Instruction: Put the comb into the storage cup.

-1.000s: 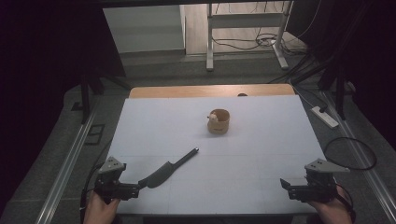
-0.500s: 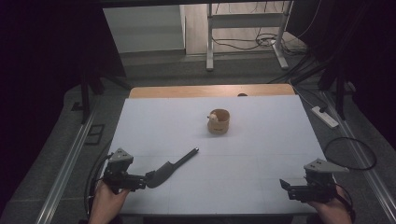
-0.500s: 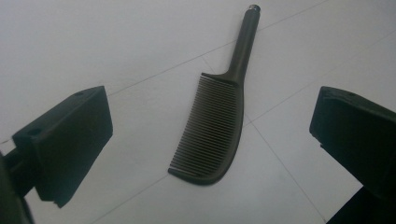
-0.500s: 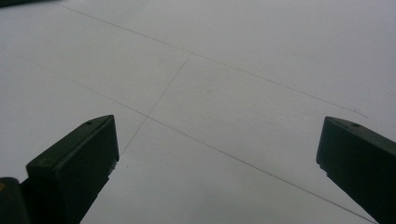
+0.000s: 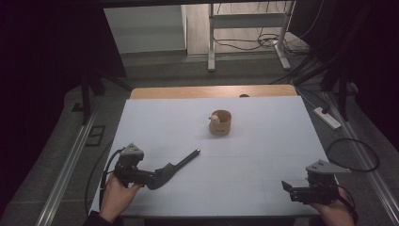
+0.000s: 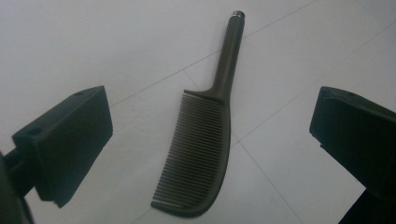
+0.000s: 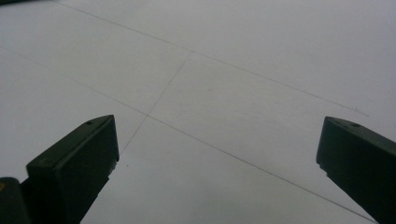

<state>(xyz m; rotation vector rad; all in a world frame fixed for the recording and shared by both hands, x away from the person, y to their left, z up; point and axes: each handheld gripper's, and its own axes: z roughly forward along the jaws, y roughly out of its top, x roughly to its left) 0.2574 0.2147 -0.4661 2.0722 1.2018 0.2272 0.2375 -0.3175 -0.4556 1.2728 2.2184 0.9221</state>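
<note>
Your left gripper (image 6: 205,154) is gaping wide, empty, straddling the dark plastic handled comb (image 6: 201,154) | comb lying flat on the white table (image 5: 263,141), handle pointing away | right gripper (image 5: 301,190) idling open, farther.

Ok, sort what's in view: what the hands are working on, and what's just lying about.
In play:
- comb, lying flat between the open jaws of the left gripper

Lying about:
- wooden cup mid-table, something pale inside
- right gripper, open, idle over the bare white table
- power strip on the floor
</note>
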